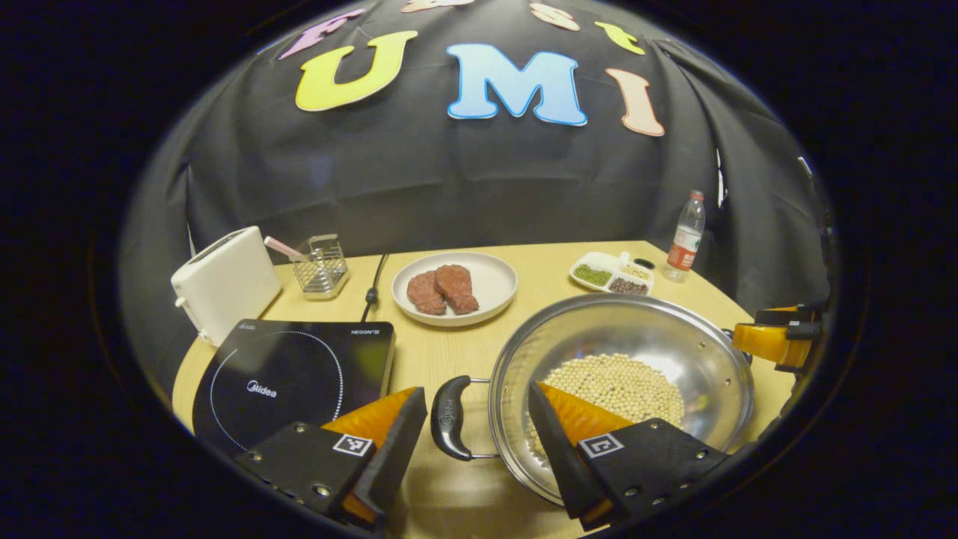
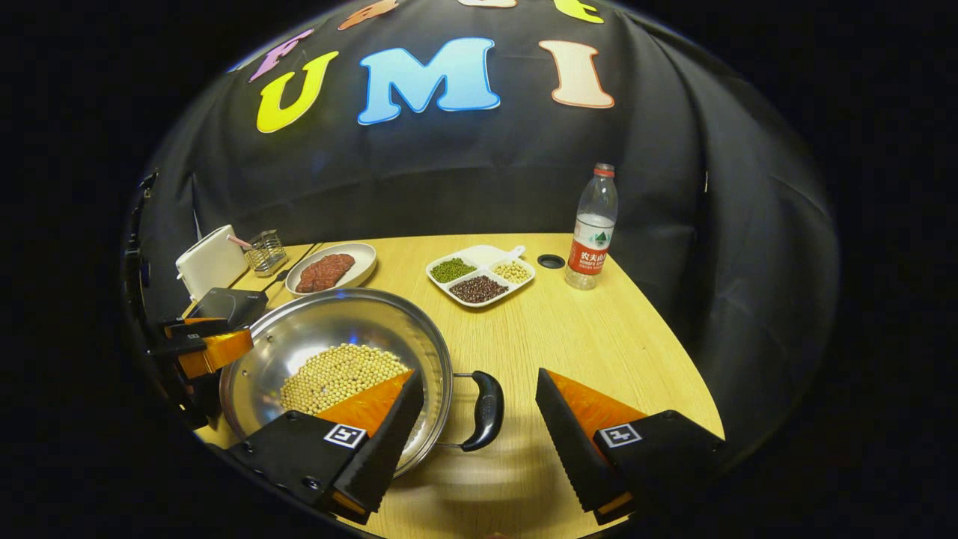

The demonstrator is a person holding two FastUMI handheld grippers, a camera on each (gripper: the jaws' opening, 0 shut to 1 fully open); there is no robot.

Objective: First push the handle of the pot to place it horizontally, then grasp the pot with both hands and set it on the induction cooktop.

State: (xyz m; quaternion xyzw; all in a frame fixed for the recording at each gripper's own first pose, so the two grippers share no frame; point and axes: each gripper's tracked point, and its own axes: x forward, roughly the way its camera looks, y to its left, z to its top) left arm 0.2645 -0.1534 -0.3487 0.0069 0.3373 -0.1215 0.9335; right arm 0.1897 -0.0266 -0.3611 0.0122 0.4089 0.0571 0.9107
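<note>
The pot (image 1: 621, 374), a wide steel pan with pale beans (image 1: 617, 385) heaped in its bottom, sits on the wooden table (image 1: 464, 352), just right of the black induction cooktop (image 1: 292, 374) and not on it. One black loop handle (image 1: 451, 417) sticks out from the pot's left rim, the other handle (image 2: 485, 410) from its right rim.

In the left gripper view, the left gripper (image 1: 475, 419) is open, its fingers standing on either side of the left handle without touching it; one finger overlaps the cooktop's near corner, the other overlaps the pot's bowl. In the right gripper view, the right gripper (image 2: 479, 408) is likewise open around the right handle, one finger over the pot, the other over bare table.

Farther back on the table are a white plate (image 1: 490, 288) with two pieces of meat (image 1: 441, 290), a white toaster (image 1: 224, 283) and a wire holder (image 1: 322, 266) at far left, a divided dish of beans (image 2: 481, 275), and a water bottle (image 2: 591, 228) at far right.
</note>
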